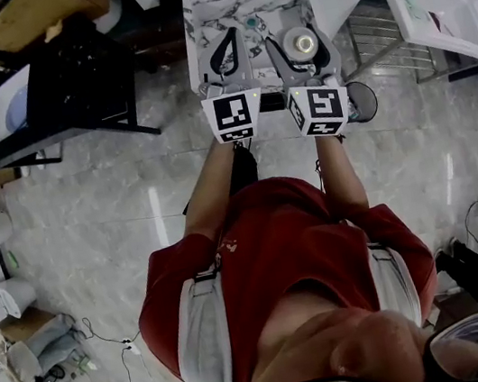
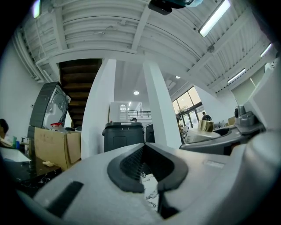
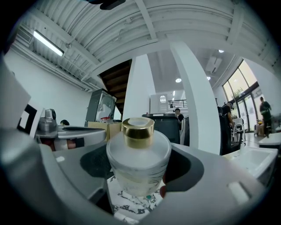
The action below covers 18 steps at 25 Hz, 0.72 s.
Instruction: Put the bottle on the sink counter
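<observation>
Two risks: the right tool (image 1: 300, 48), pinching the gold-capped bottle (image 3: 138, 158) over the marble worktop's (image 1: 206, 4) right edge, could release high and topple it; the left tool (image 1: 232, 38), pressed together and empty, offers no support.

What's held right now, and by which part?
The right gripper holds the frosted glass bottle with a gold cap by its round body; the left gripper, shut, holds nothing.

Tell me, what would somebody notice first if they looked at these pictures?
Probably the round frosted glass bottle with a shiny gold cap, gripped upright between the jaws of the right gripper. Under it spreads the white sink counter with grey marble veins, at the top of the head view. The person's red shirt fills the lower part of that view.
</observation>
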Available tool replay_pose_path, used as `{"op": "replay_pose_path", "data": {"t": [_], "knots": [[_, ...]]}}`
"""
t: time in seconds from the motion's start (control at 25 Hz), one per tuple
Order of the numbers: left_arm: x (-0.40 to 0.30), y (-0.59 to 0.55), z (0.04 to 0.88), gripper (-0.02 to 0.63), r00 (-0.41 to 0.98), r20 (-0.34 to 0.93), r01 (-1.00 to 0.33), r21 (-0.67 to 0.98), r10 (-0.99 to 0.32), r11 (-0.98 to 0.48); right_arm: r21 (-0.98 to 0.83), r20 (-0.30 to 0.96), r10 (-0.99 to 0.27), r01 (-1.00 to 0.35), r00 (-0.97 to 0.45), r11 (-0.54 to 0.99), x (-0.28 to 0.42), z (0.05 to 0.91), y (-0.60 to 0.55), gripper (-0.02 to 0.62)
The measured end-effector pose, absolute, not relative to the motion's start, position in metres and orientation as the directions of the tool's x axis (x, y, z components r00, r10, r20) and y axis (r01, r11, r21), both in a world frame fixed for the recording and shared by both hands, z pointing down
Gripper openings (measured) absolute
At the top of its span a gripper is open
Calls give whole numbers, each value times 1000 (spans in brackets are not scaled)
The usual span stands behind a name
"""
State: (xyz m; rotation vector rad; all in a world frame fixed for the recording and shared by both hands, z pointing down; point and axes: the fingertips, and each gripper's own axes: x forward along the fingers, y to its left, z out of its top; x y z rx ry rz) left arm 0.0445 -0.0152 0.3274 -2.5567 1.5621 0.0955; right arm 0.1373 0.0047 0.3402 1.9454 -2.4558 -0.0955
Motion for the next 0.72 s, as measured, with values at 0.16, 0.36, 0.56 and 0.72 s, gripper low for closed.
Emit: {"op": "replay_pose_path", "data": {"t": [0.16, 0.36, 0.56, 0.72], "knots": [[34, -46, 325, 3, 464, -128, -886, -88, -877, -456, 57, -27, -974, -973, -226, 224, 126, 338, -25, 337], [14, -86, 324, 3, 468, -122, -884, -81, -875, -461, 65, -16, -975, -973, -224, 222, 107, 335, -64, 337], [-2, -122, 321, 3, 471, -121, -882, -73, -874, -465, 67, -15, -976, -975, -216, 214, 92, 331, -99, 337], [-13, -146, 320, 3, 474, -126, -880, -70, -871, -469, 69, -13, -977, -975, -212, 210, 81, 330, -124, 337]]}}
